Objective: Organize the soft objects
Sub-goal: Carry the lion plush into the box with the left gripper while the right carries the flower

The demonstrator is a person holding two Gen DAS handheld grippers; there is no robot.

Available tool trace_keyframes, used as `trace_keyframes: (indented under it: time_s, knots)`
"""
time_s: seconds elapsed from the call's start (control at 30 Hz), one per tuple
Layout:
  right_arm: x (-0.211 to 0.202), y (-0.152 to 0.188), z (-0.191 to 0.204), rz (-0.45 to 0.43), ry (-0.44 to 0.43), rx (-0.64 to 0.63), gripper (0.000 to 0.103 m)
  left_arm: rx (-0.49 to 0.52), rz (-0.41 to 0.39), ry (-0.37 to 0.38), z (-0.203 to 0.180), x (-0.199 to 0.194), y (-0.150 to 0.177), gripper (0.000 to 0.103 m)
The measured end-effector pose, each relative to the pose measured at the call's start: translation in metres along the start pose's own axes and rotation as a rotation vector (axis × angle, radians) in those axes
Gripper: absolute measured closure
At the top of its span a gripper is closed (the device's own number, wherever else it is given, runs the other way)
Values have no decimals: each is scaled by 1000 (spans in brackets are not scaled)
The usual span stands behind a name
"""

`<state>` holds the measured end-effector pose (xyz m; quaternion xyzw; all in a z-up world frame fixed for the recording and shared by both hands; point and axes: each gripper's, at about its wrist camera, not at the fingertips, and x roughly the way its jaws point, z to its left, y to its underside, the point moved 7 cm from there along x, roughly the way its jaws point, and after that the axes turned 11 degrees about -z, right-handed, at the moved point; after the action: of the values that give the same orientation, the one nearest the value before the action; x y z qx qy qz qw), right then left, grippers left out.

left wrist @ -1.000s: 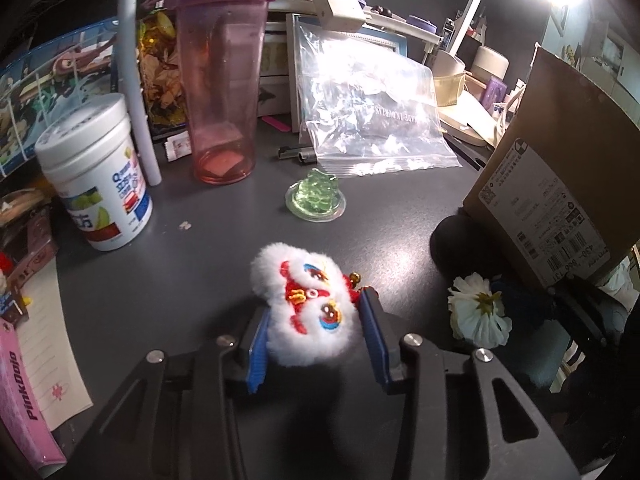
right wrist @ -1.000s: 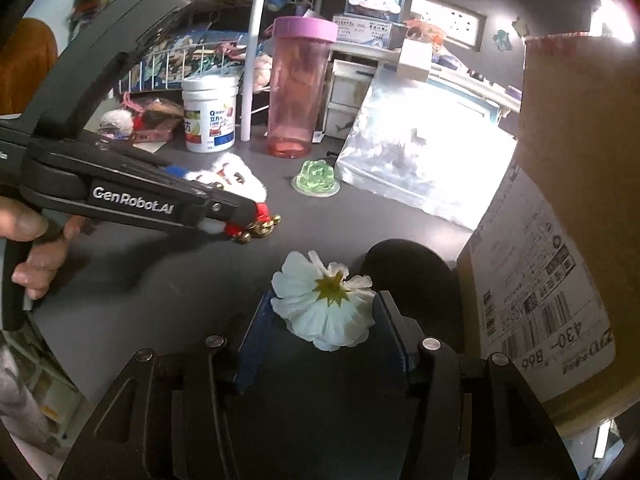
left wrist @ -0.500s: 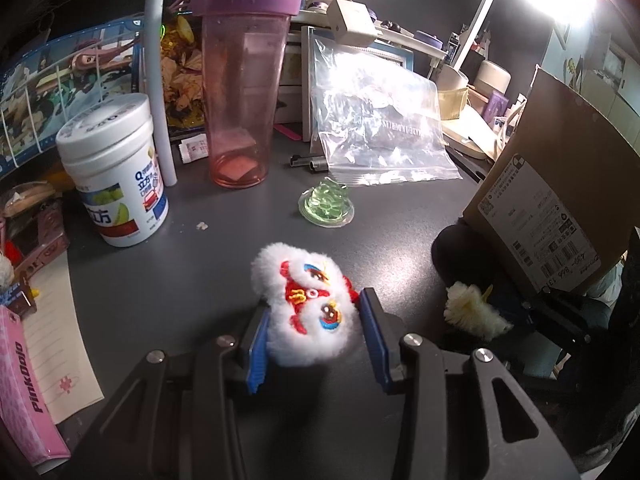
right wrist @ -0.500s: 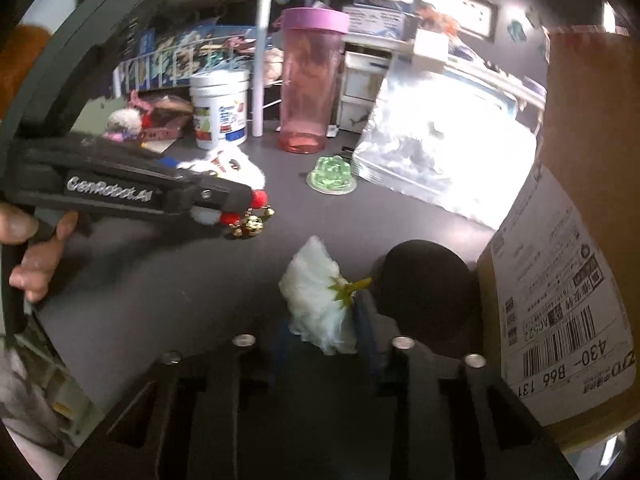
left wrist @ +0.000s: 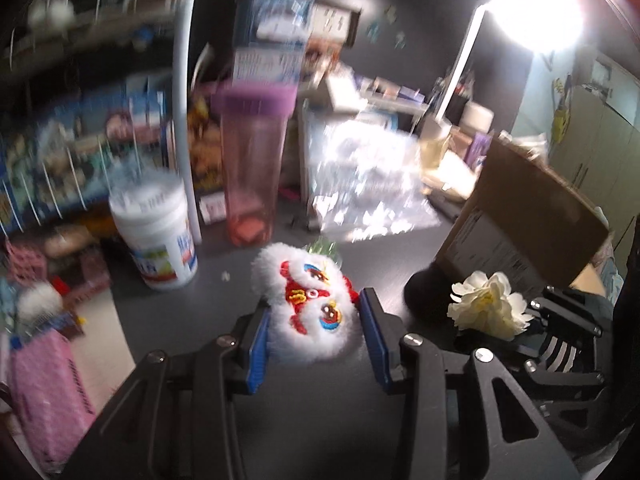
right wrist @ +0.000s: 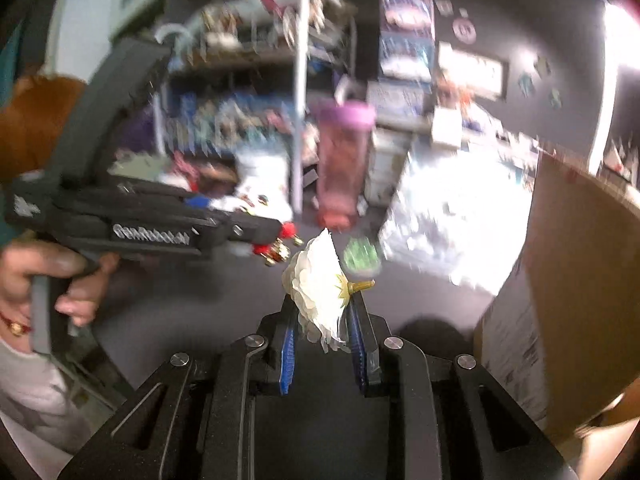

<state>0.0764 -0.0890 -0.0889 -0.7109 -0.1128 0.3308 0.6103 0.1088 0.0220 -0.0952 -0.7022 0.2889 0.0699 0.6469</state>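
Note:
My left gripper [left wrist: 312, 312] is shut on a white plush lion head [left wrist: 308, 304] with red, blue and gold embroidery, held above the dark desk. It also shows at the left of the right wrist view, with the plush's red and gold bells [right wrist: 276, 250] at its tip. My right gripper [right wrist: 322, 316] is shut on a white fabric flower [right wrist: 318, 292], turned sideways with its stub stem to the right. The flower also shows in the left wrist view [left wrist: 486, 306], at the right.
A pink tumbler [left wrist: 252, 168] with purple lid, a white tub [left wrist: 154, 232] and a white pole [left wrist: 184, 92] stand at the back. A clear plastic bag [left wrist: 368, 192] lies beyond a green jelly piece [right wrist: 360, 256]. A cardboard box [left wrist: 520, 216] stands at the right.
Both grippers have lifted off the desk with their objects. The right gripper has closed further on the flower, which has turned sideways. Both views now blur from motion.

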Motion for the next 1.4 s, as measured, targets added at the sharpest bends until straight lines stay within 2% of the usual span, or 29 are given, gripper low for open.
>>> trace_keyframes:
  time_s: [0.13,0.27,0.47,0.6,0.73,0.9,0.97,1.03,1.1,1.27,1.33,1.4]
  knots:
    - [-27,-34,-2,-94,6,-51,85,42,-71,21,-21,-23,-27,65]
    - [-55,-54,-18,-148,21,-44,85,85,-130,55,-52,-38,-53,65]
    - [-100,-69,-71,-212,138,-20,85,144,-175,150,-111,-38,-83,65]
    - [-122,-62,-112,-196,223,24,85,187,-180,223,-154,-25,-100,65]
    - [-130,-41,-150,-141,303,56,85,222,-160,280,-195,-6,-106,65]
    - [-128,-17,-174,-76,325,50,84,272,-115,310,-232,19,-106,65]
    - [-125,-13,-178,-64,333,37,80,282,-90,309,-241,30,-105,65]
    - [-126,-8,-181,-61,336,26,68,286,-72,303,-244,38,-105,65]
    - [-127,-5,-183,-66,327,23,60,286,-54,291,-246,46,-104,65]
    - [-126,-1,-186,-71,295,33,60,299,-7,263,-251,68,-100,64]
    - [-125,-1,-187,-73,289,37,60,305,9,261,-252,74,-98,60]
    - [-125,-1,-189,-73,288,42,60,308,14,252,-253,78,-98,45]
